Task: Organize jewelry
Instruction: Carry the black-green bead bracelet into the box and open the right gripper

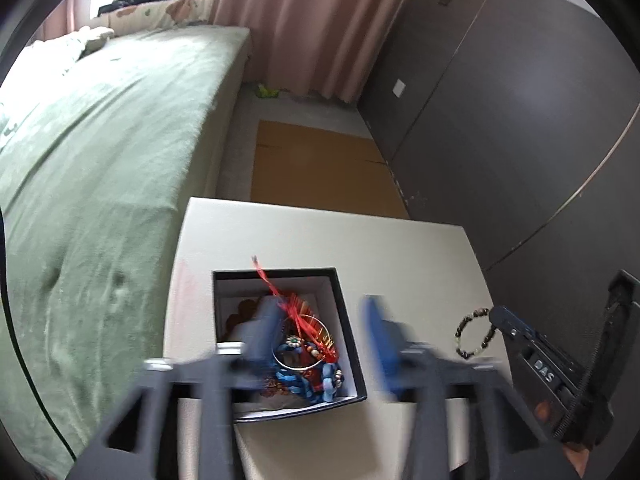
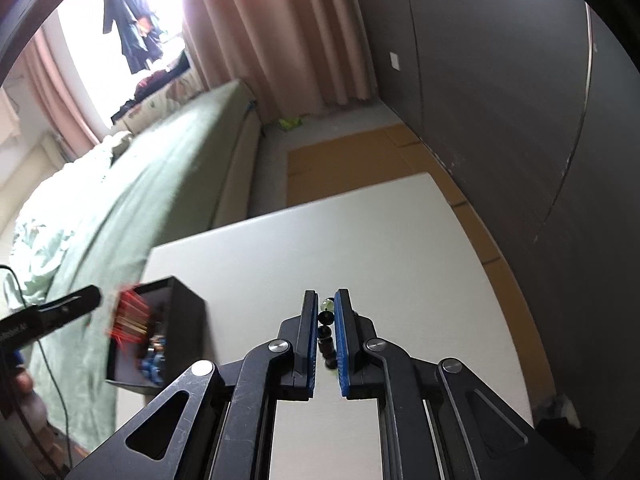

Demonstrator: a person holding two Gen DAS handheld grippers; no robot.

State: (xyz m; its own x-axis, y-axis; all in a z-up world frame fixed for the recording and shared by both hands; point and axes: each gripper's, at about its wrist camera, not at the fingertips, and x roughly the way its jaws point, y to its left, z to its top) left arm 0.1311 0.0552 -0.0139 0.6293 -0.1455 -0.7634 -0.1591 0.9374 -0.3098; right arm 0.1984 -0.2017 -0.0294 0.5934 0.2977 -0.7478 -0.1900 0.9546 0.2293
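Holding a bead bracelet (image 2: 326, 334) over the white table (image 2: 360, 240)

Looking down into the black box (image 1: 348, 320) of jewelry (image 1: 308, 356) only from the left view; left gripper (image 1: 320, 332) standing wide, holding nothing. Right gripper (image 2: 326, 332) squeezing nearly closed on the bracelet beads, seen close only from the right view.

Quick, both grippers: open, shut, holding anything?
Left gripper: jaws open, holding nothing, over the black box of jewelry.
Right gripper: shut on the bead bracelet, above the white table.
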